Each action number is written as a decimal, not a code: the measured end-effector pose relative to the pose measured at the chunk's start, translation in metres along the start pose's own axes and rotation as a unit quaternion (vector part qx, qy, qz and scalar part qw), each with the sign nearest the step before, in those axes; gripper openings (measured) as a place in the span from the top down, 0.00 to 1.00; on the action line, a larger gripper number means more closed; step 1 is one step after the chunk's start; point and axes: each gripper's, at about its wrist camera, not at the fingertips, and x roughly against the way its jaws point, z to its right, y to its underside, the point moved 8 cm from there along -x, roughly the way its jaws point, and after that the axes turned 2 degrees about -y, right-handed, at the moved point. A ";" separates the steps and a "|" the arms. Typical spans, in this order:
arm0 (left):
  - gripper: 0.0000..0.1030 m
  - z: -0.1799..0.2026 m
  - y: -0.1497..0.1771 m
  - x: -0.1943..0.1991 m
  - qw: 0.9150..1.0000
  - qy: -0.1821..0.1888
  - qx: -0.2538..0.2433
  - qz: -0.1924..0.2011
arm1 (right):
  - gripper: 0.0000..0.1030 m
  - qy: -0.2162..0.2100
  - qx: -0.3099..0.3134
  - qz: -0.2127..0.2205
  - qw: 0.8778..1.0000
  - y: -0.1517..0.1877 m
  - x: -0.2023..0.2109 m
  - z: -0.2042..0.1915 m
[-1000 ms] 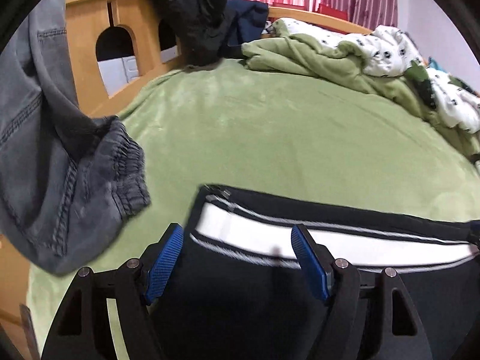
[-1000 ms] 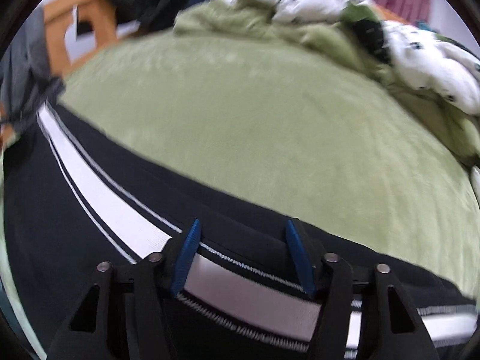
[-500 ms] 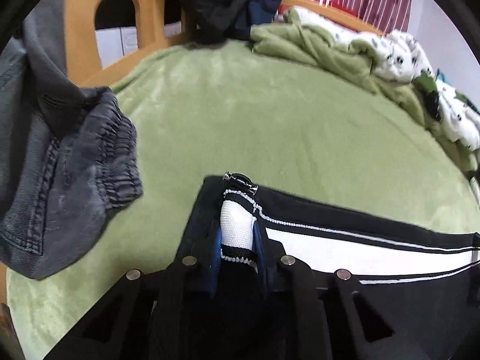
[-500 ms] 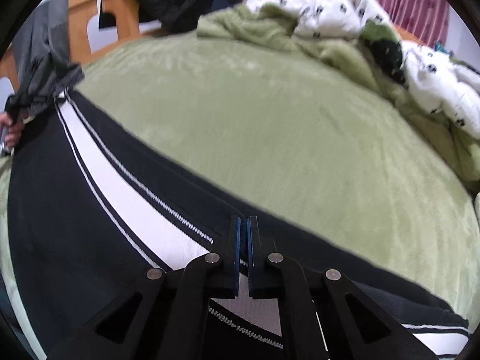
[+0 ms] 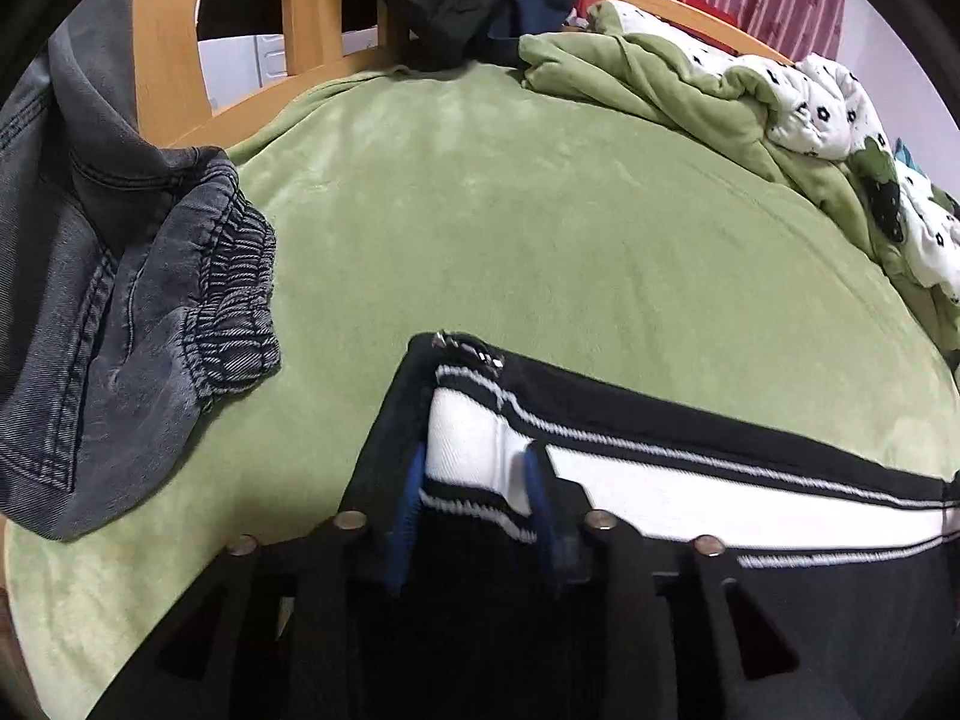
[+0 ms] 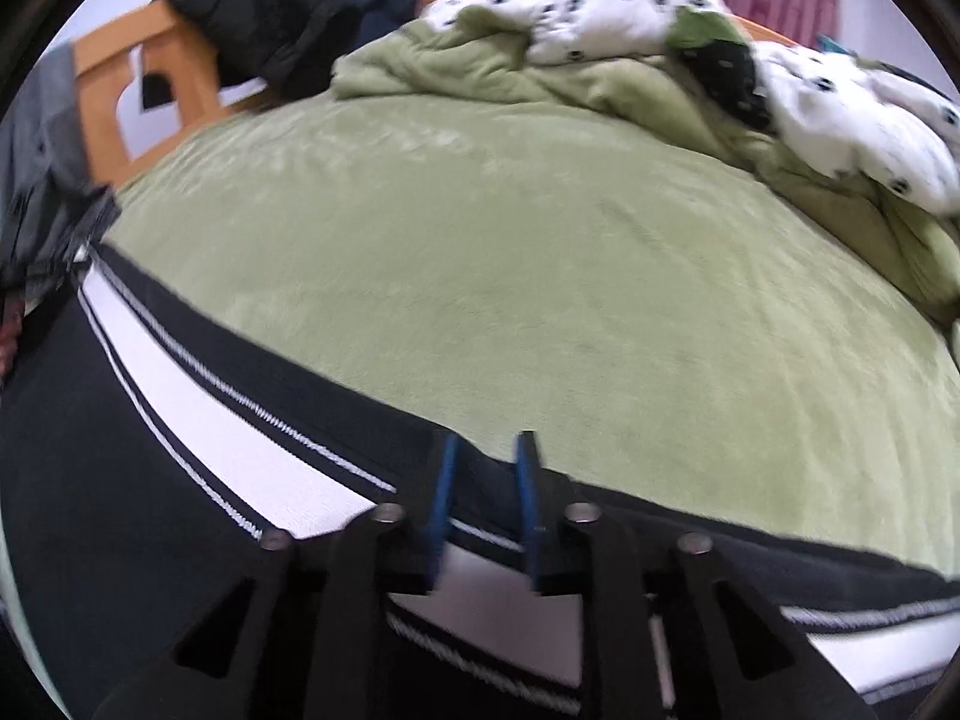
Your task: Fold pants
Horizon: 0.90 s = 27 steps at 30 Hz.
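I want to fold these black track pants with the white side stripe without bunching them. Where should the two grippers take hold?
Grip the black track pants along the far striped edge: one at the zipped cuff corner, one further along, coming from the near side. That seam lies straight and flat on the green blanket.

- My left gripper (image 5: pixel 474 498): jaws wide 1 s ago, pinched tight on the white stripe at 0.5 s, now parted partway, with the cuff end of the pants (image 5: pixel 690 480) lying slack between the blue pads.
- My right gripper (image 6: pixel 486 504): same sequence, wide, then clamped, now a gap between its pads over the pants' (image 6: pixel 198 420) black edge.
- Pants stripe at the left gripper: bunched into a narrow fold at 0.5 s, now spread flatter.
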 end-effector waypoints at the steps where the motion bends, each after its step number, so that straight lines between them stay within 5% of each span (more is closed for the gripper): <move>1: 0.51 -0.001 0.001 0.007 1.000 -0.007 -0.003 0.007 | 0.74 0.011 0.000 0.007 1.000 0.000 0.011 0.006; 3: 0.40 -0.002 0.002 0.018 0.999 -0.014 -0.009 0.029 | 0.60 0.034 -0.004 0.035 0.999 0.004 0.038 0.023; 4: 0.39 -0.002 0.006 0.024 0.999 -0.012 -0.010 0.037 | 0.47 0.045 -0.006 0.042 0.998 0.009 0.052 0.035; 5: 0.39 -0.001 0.006 0.027 0.999 -0.009 -0.012 0.040 | 0.44 0.052 -0.003 0.039 0.998 0.013 0.057 0.042; 10: 0.39 0.009 0.007 0.026 0.999 -0.010 -0.020 0.038 | 0.45 0.079 0.004 -0.021 0.997 0.036 0.058 0.087; 13: 0.39 0.008 0.010 0.014 1.000 -0.021 -0.007 0.018 | 0.45 0.095 0.037 -0.017 0.995 0.028 0.052 0.093; 15: 0.39 0.004 0.013 0.010 0.999 -0.032 -0.002 0.015 | 0.53 0.079 0.061 -0.042 0.994 0.027 0.037 0.088; 17: 0.39 -0.002 0.014 0.006 0.999 -0.034 0.009 0.008 | 0.93 0.051 0.090 -0.084 0.991 0.038 0.019 0.079; 21: 0.39 -0.009 0.015 0.004 0.999 -0.020 0.037 0.005 | 0.97 0.062 0.131 -0.079 0.986 0.039 0.013 0.074; 24: 0.39 -0.007 0.014 0.003 0.999 -0.022 0.042 0.006 | 0.97 0.060 0.085 -0.031 0.994 0.027 0.024 0.084; 27: 0.39 -0.004 0.014 0.004 0.999 -0.033 0.032 0.007 | 0.97 0.079 0.088 -0.042 0.992 0.037 0.007 0.084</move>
